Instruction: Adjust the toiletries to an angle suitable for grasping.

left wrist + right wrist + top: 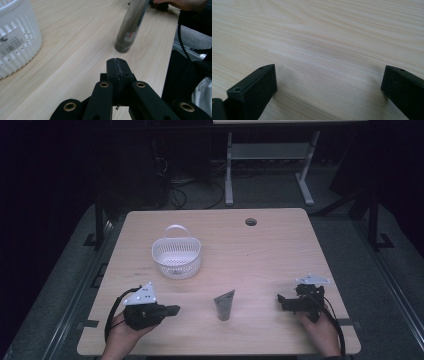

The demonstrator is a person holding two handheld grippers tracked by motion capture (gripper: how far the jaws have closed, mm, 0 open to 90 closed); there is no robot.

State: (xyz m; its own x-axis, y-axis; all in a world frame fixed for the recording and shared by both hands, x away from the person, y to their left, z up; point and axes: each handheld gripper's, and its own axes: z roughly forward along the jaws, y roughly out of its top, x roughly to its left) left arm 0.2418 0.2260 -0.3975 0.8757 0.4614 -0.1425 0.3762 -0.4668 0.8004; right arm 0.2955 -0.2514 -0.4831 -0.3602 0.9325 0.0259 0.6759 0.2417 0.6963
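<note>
Grey tube: standing cap-down on counter, tilted, front and right of white basket. Left gripper: pressed fully together, empty, beside tube, pointing at it. Right gripper: spread wide, empty, on tube's far side. Advice: open left wide before closing on mid-body; avoid toppling.

On the wooden table: one white plastic basket at ten o'clock, one grey tube at six o'clock, two grippers.
</note>
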